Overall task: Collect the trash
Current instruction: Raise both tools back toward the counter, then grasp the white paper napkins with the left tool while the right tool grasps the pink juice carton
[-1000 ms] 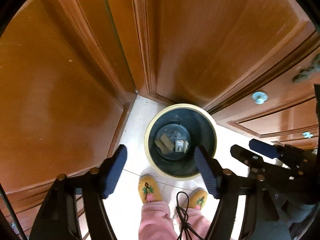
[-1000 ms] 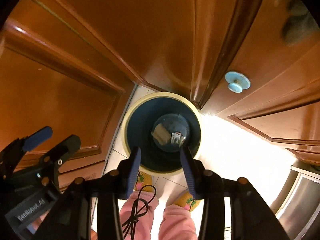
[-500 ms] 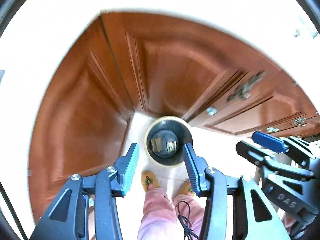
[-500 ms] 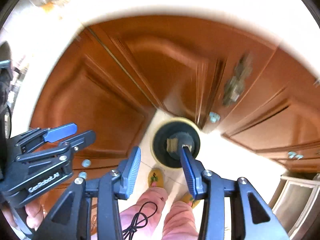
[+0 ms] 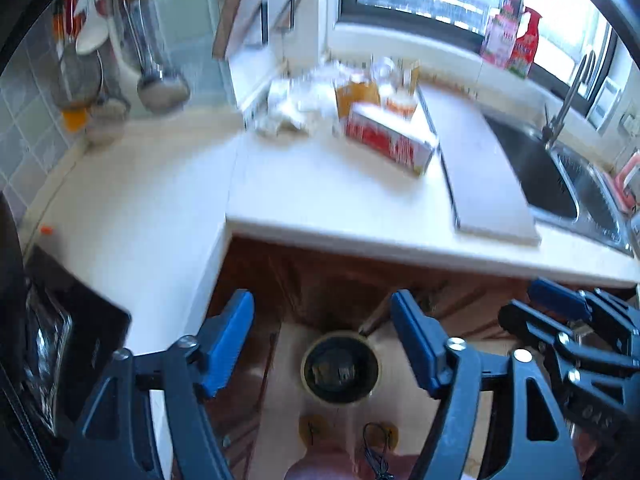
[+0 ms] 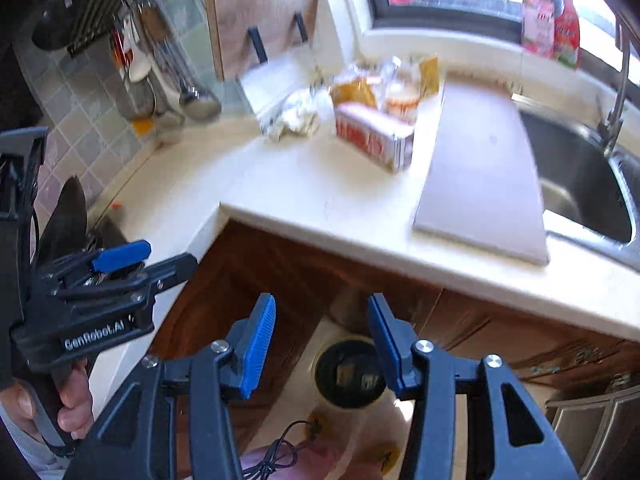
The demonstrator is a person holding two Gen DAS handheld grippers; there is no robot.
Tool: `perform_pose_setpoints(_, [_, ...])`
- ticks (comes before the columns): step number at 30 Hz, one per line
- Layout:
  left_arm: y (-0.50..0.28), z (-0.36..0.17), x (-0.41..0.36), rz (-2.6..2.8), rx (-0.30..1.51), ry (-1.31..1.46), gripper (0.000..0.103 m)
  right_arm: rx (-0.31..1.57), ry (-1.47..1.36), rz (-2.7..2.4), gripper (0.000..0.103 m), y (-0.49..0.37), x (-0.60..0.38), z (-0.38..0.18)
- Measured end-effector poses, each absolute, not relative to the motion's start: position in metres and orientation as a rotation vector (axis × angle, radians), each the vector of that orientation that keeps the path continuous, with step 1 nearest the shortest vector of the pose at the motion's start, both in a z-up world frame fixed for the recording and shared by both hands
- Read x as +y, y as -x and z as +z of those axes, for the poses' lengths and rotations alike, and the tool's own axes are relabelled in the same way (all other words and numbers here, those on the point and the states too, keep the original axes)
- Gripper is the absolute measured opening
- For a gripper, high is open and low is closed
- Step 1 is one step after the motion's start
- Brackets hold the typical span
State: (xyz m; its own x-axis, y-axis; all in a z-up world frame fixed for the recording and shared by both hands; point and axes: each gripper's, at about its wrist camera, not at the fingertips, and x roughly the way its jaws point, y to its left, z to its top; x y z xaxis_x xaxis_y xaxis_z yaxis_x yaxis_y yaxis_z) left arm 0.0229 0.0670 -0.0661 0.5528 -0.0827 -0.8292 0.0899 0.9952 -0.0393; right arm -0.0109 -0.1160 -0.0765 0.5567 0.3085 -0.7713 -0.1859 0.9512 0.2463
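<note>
Both views have risen from the bin [image 5: 340, 368] to the counter [image 5: 320, 200]; left gripper [image 5: 322, 344] and right gripper [image 6: 322, 340], just opening, spread empty; only the right view shows a hand [image 6: 60, 404].

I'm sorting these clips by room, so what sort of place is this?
A home kitchen, most likely: a steel sink with a faucet set in a pale countertop, and ladles hanging on a tiled wall.
</note>
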Motion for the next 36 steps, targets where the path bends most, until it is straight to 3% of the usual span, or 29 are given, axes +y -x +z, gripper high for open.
perform_pose_setpoints(9, [-0.085,-0.027,0.073,-0.132,0.850,-0.017,0.081,0.808,-0.142,0.211,0.056,-0.015,-0.112,-0.023])
perform_pose_setpoints(18, [-0.156,-0.047,0.083,-0.137,0.866,-0.037,0.081,0.789,-0.144,0.114,0.056,-0.060,-0.123,-0.010])
perform_pose_setpoints(36, [-0.260,-0.118,0.098,0.001,0.998,0.068,0.081,1.071,-0.010,0.293,0.057,-0.245,-0.132,-0.105])
